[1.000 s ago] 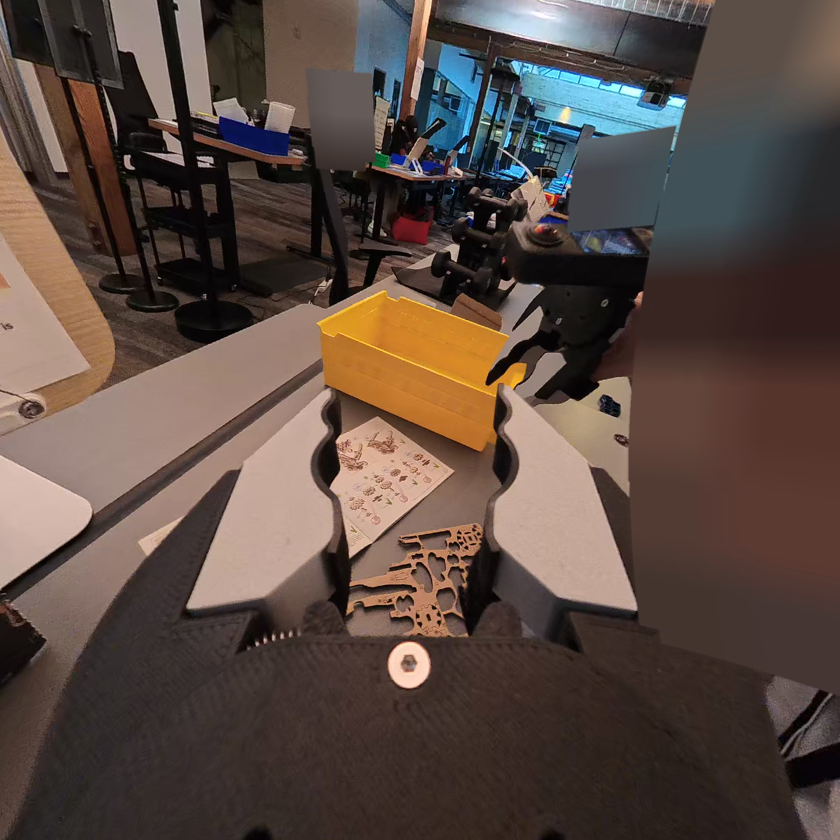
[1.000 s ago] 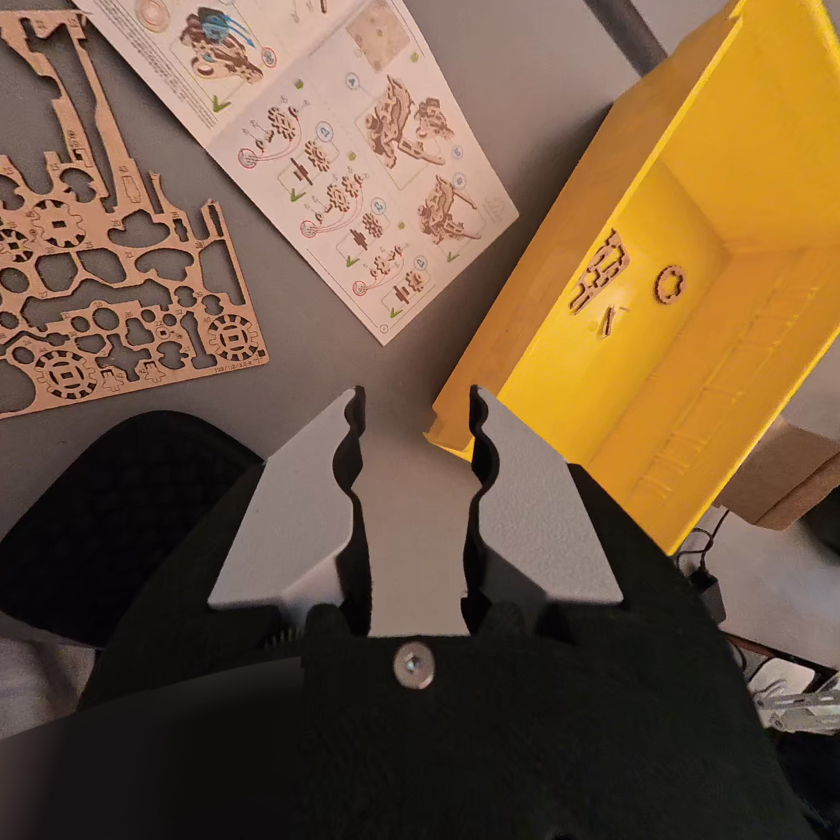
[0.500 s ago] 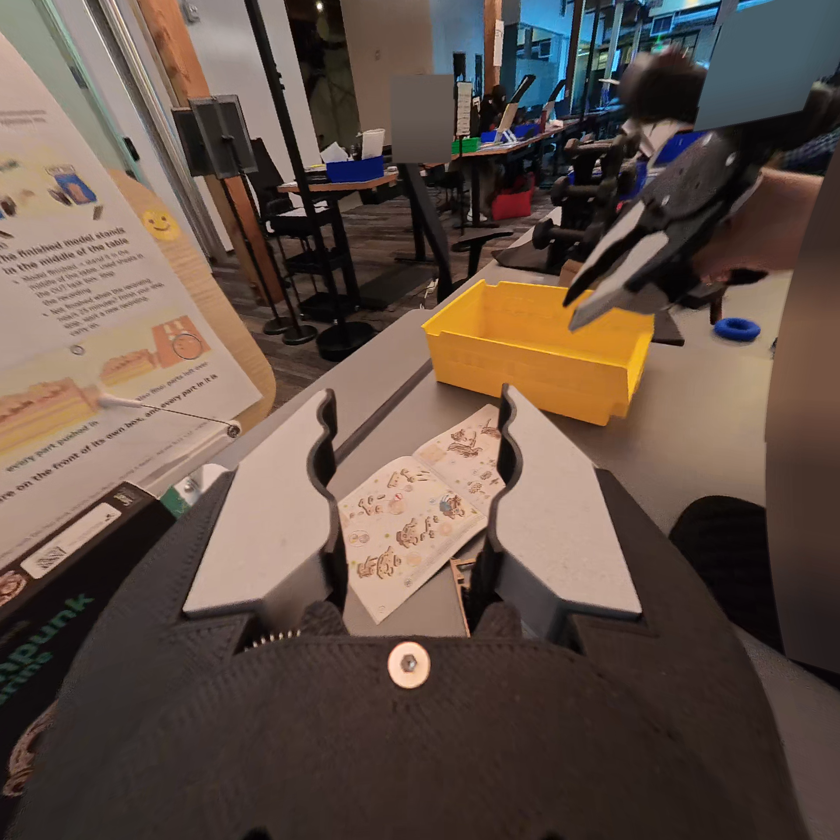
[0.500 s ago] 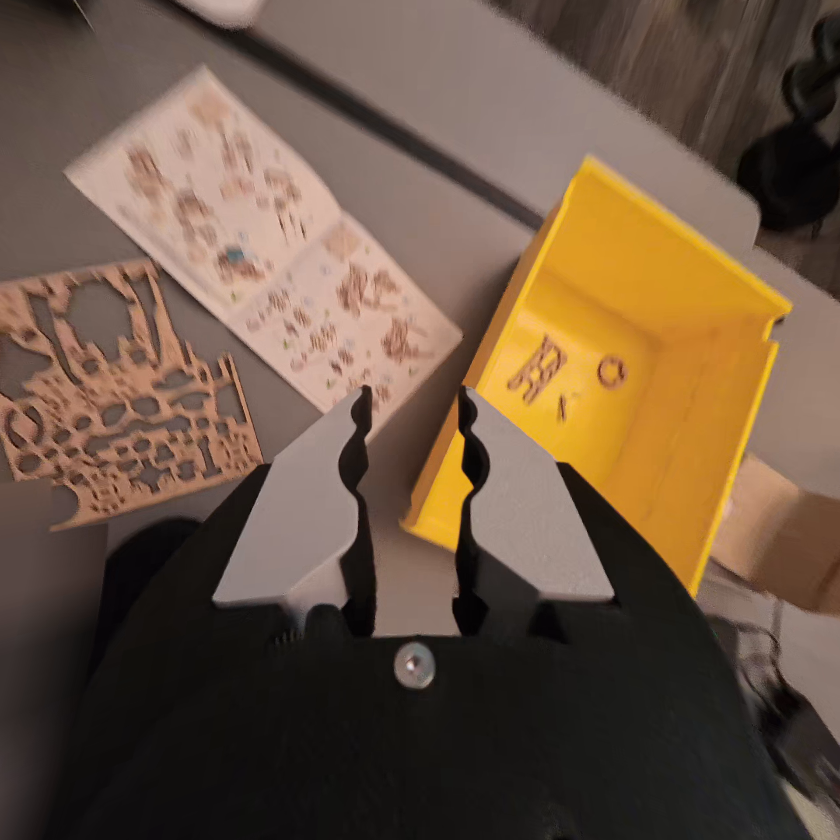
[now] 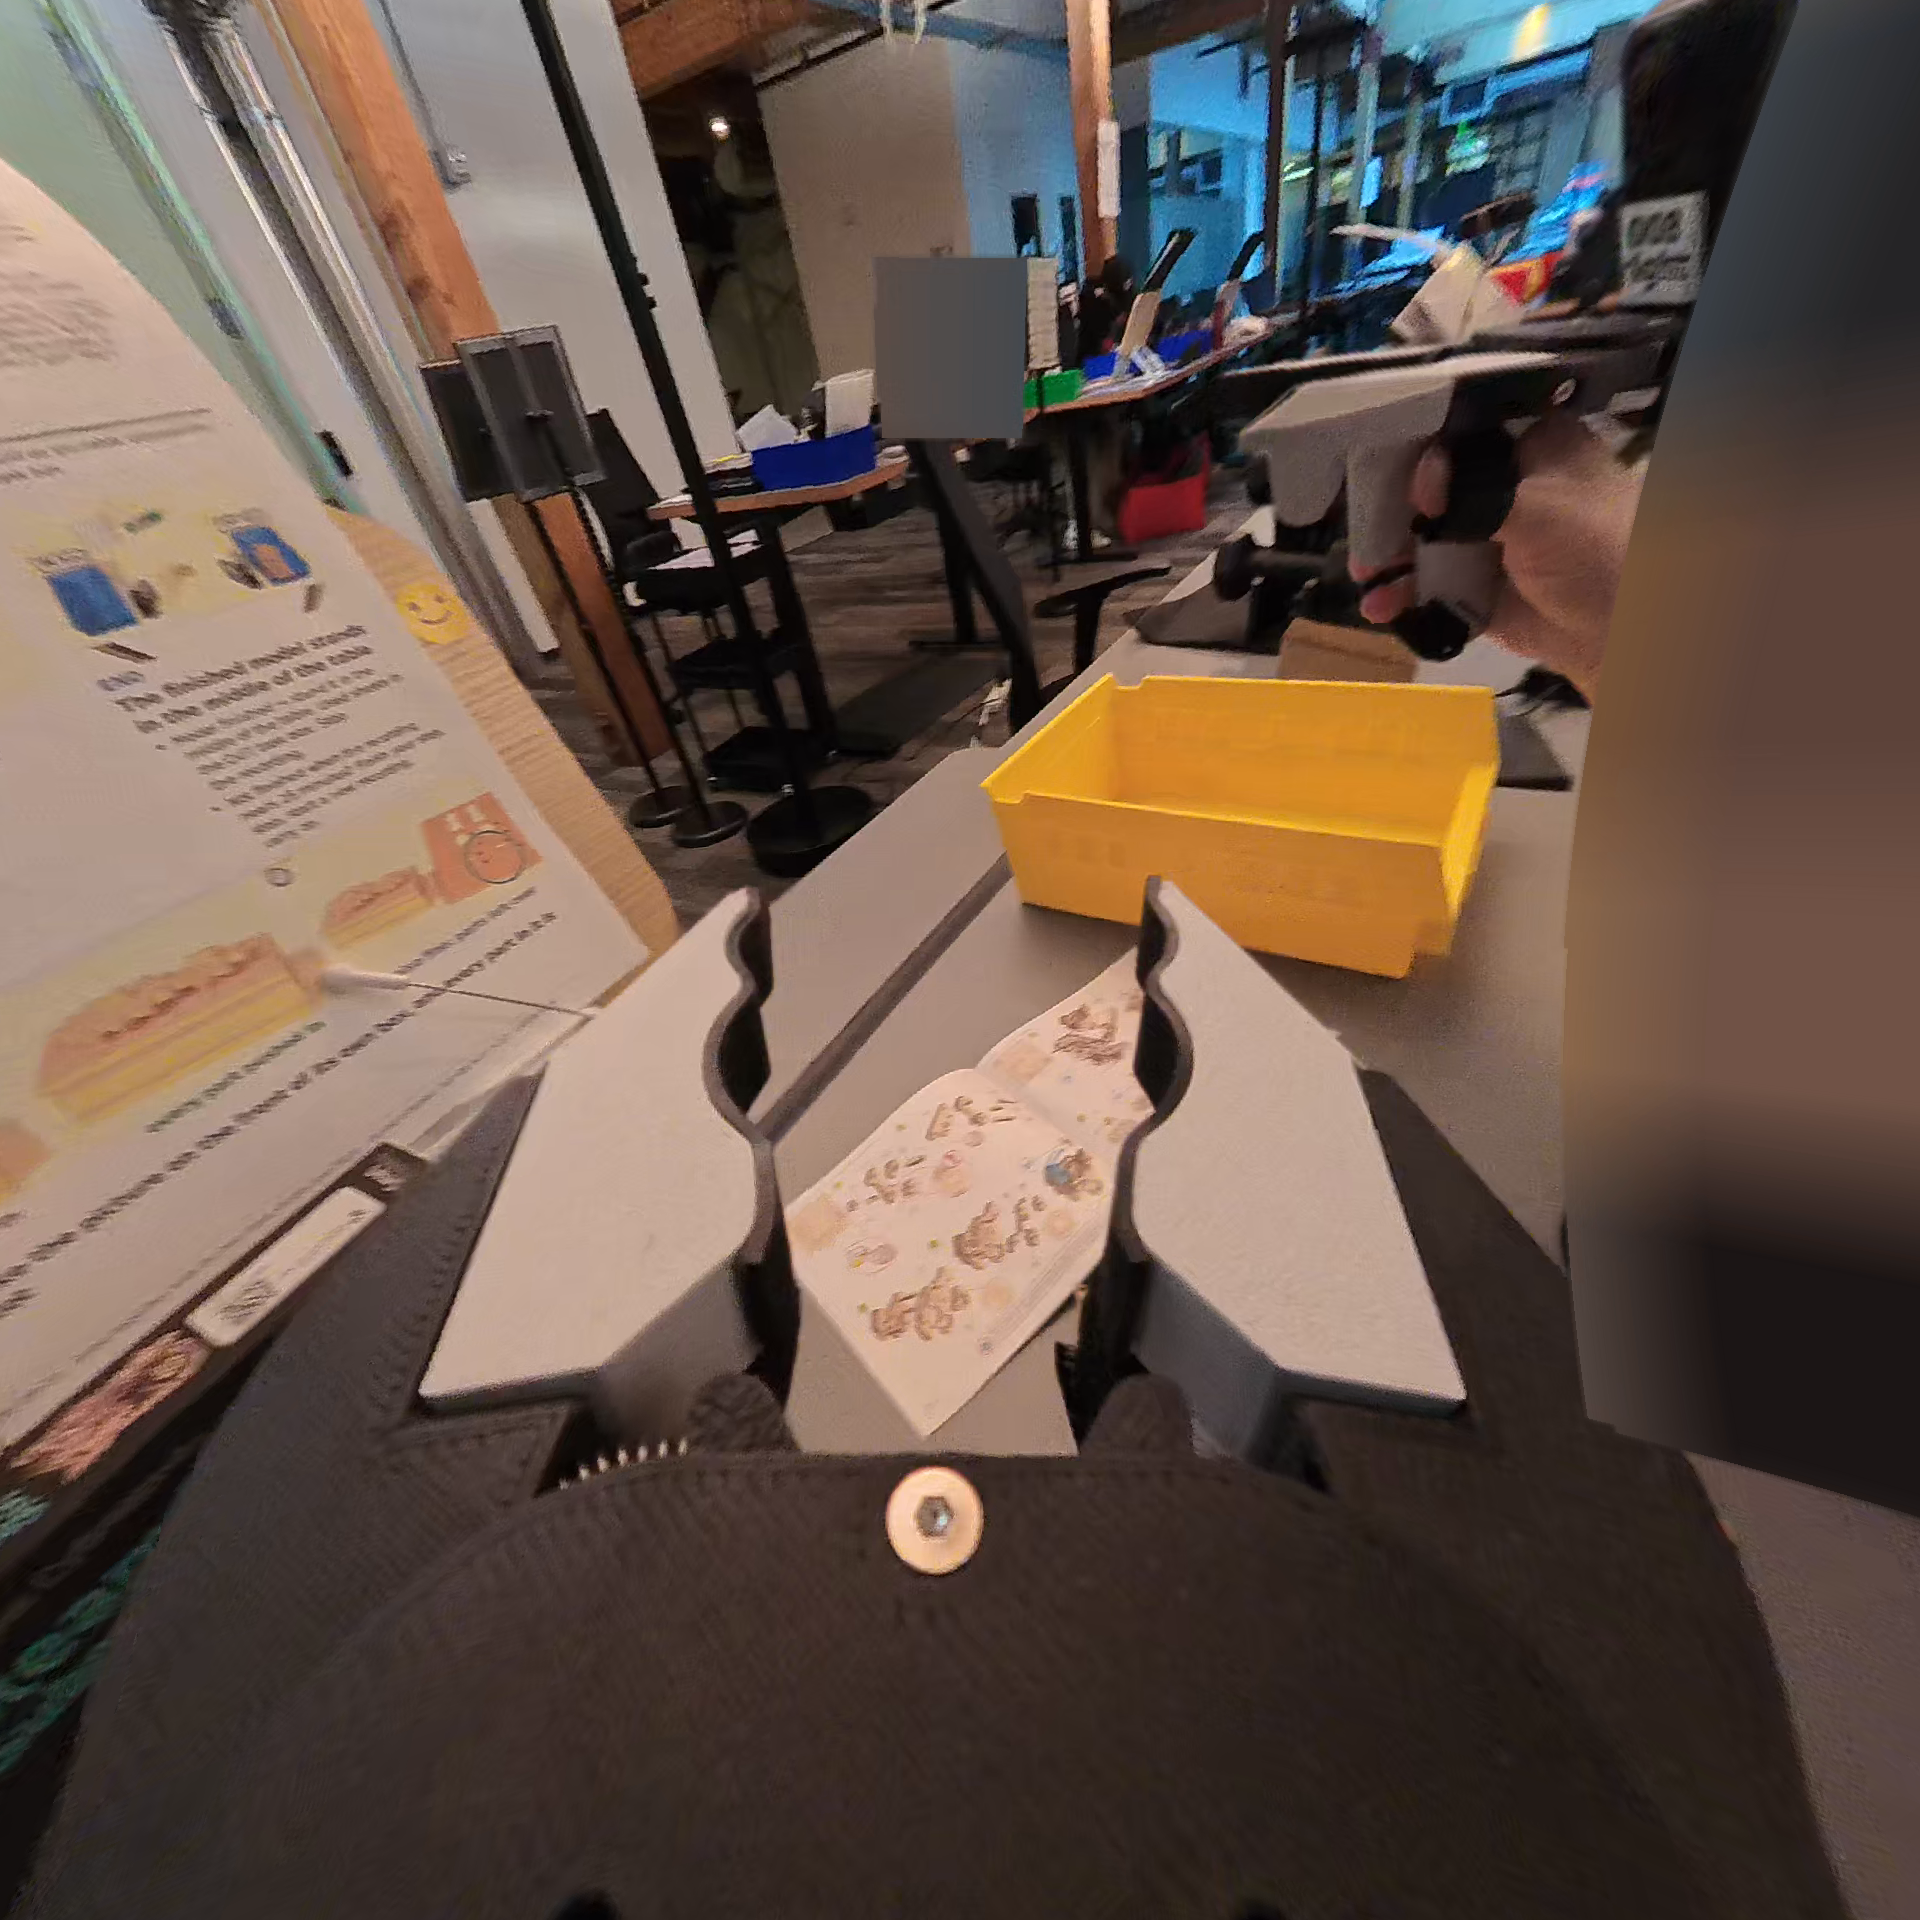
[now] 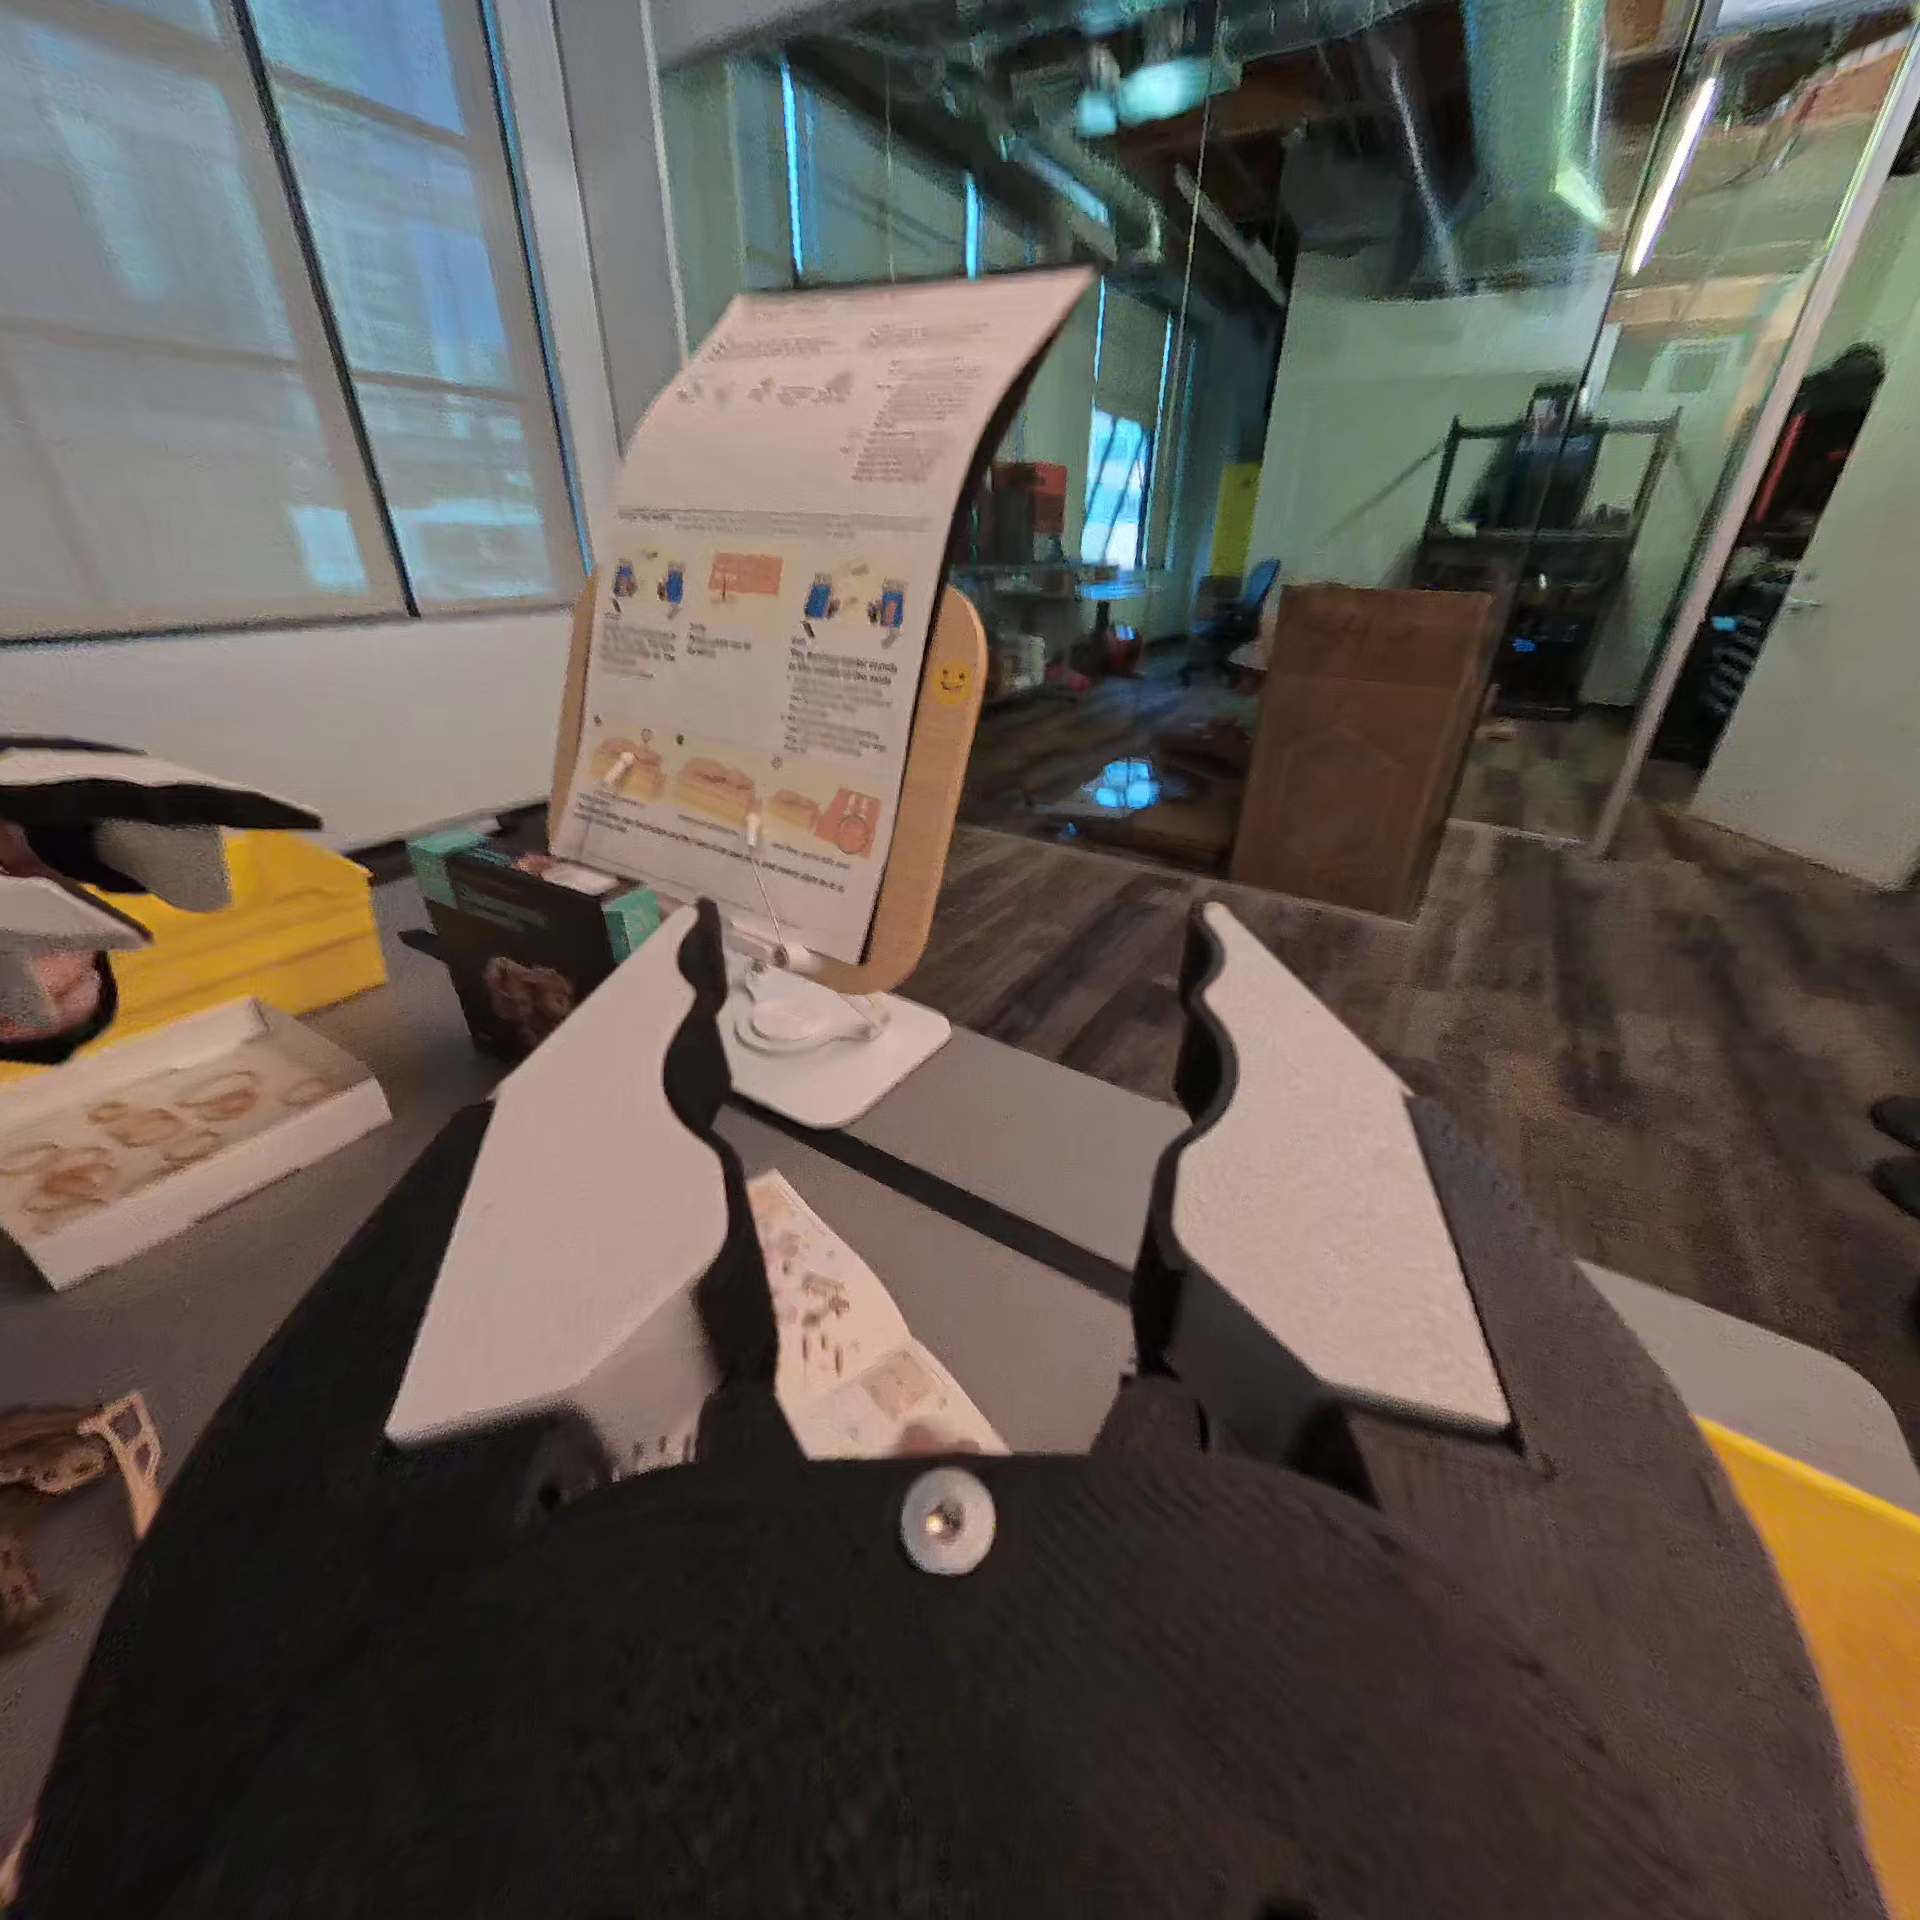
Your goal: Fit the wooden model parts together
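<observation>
Both tongs hang spread and empty above the grey bench (image 5: 1455, 1060): the left tongs (image 5: 951, 925) point toward a yellow bin (image 5: 1226, 831) at the far side, the right tongs (image 6: 951, 925) toward an upright instruction sheet (image 6: 790, 623) clipped to a wooden stand. Between the left fingers (image 5: 623, 1164) lies an open instruction leaflet (image 5: 966, 1226), flat on the bench, near the bin but apart from it. Seen from the left wrist, the right tongs (image 5: 1340, 436) are held in a hand (image 5: 1548, 561) in the air above and beyond the bin. In the right wrist view, a white tray (image 6: 187, 1132) of pale wooden rings sits on the bench at left, with a dark box (image 6: 520, 945) just beside the stand's base. Brown wooden model parts (image 6: 73, 1455) lie at that view's left edge, on the bench, well apart from either tongs. A second yellow bin (image 6: 281, 935) stands behind the tray.
</observation>
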Tool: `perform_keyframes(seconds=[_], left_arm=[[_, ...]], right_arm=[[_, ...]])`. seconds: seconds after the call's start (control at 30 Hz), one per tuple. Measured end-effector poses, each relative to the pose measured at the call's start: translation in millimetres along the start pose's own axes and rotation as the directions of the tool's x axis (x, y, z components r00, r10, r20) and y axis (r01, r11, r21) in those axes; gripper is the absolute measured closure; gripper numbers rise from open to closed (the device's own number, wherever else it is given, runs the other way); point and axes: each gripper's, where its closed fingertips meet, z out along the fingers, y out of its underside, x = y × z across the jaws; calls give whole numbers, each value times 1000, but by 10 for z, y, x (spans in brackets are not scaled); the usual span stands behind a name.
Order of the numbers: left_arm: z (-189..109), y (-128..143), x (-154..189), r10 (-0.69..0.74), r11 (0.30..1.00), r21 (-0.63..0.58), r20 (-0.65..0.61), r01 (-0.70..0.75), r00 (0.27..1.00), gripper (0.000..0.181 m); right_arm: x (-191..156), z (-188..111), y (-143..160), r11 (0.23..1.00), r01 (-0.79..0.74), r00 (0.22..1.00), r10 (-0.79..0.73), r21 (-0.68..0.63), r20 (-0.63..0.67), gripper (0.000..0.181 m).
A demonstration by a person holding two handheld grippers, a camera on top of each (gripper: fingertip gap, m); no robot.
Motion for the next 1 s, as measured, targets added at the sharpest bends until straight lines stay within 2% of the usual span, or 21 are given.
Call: perform_keyframes(seconds=[0.13,0.23,0.3,0.33,0.4,0.47,0.5,0.6,0.87,0.93,1.0], left_arm=[[-80,-86,-71,68,997,23,66,-70,995,110],[-93,-99,-117,61,997,34,89,-64,994,107],[-53,89,-290,58,997,-61,174,-48,983,106],[-44,239,-438,77,989,-142,250,-42,965,106],[-56,511,-678,147,955,-294,366,-36,919,104],[-80,680,-823,234,917,-395,416,-57,879,100],[-76,733,-849,254,905,-422,420,-60,871,96],[-39,813,-819,219,900,-436,402,-24,889,93],[-58,771,-815,199,908,-420,402,-14,894,92],[-54,755,-807,184,914,-406,399,-7,898,93],[-52,677,-779,155,932,-362,394,-1,906,95]], right_arm=[[-47,-33,-163,990,94,996,-93,104,-18,105],[-146,-37,-170,985,148,989,-147,87,-14,121],[32,57,78,988,138,983,-146,-69,-112,134],[199,104,276,970,158,959,-196,-186,-203,133],[555,129,655,888,196,857,-362,-417,-368,120],[755,125,985,803,158,779,-459,-574,-428,115],[796,144,1088,781,146,758,-482,-607,-439,115],[749,252,1197,778,161,755,-494,-608,-431,117],[700,261,1101,777,202,740,-520,-596,-426,117],[652,298,1103,795,204,776,-487,-572,-401,117],[526,324,1004,854,167,850,-378,-493,-366,112]])
